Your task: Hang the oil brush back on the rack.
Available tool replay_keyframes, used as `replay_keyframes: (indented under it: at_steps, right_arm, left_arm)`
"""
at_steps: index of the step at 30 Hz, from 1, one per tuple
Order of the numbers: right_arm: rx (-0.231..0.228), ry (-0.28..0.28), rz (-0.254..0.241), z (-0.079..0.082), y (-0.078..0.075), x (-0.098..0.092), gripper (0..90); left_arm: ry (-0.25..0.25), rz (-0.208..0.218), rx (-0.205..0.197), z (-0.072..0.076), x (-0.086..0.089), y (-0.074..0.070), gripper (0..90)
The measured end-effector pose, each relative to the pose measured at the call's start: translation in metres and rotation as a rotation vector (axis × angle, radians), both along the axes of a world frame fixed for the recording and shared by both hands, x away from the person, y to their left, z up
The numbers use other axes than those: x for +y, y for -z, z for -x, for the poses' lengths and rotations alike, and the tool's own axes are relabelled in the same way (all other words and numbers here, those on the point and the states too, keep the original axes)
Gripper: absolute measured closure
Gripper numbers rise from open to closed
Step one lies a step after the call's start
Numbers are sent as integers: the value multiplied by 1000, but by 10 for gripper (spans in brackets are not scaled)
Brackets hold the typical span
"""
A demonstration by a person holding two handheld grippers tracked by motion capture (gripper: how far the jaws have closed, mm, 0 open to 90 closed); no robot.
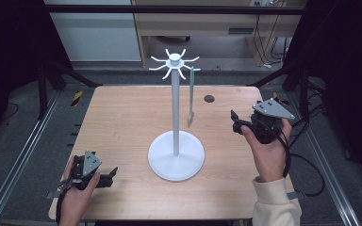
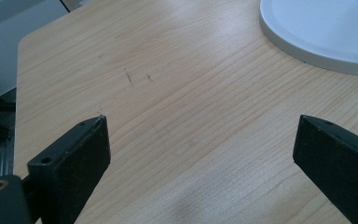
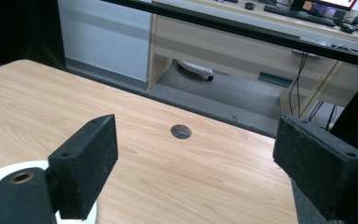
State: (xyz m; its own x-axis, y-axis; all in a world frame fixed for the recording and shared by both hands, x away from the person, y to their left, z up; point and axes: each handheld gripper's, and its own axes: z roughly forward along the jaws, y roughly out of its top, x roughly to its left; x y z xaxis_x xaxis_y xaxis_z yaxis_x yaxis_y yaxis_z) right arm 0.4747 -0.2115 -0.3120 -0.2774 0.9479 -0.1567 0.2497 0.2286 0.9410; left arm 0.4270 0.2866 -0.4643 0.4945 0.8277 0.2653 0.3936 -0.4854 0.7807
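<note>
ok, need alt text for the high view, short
A white hook stand rises from its round base at the middle of a light wooden table, with one slim green utensil hanging from a top prong. A person's hands hold two black grippers: the left gripper low near the front edge, the right gripper raised at the right side, both empty.

Cream sleeve (image 1: pixel 275 202); black tools, grey three-cornered plates (image 1: pixel 272 109), trailing cables.

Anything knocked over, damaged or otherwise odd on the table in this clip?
Nothing stands out. The white stand is upright near the table's middle, a green utensil hangs straight from one of its hooks, and the left tool and right tool are open and hold nothing.
</note>
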Motion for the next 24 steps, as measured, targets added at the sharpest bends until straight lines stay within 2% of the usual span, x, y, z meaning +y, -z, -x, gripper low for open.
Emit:
replay_keyframes:
  at_steps: [14, 24]
  right_arm:
    - [2, 29, -1, -5, 11, -10, 89]
    - [44, 59, 2, -12, 25, -19, 89]
  left_arm:
    - [7, -18, 4, 0, -1, 0, 35]
    - [8, -14, 5, 0, -1, 0, 35]
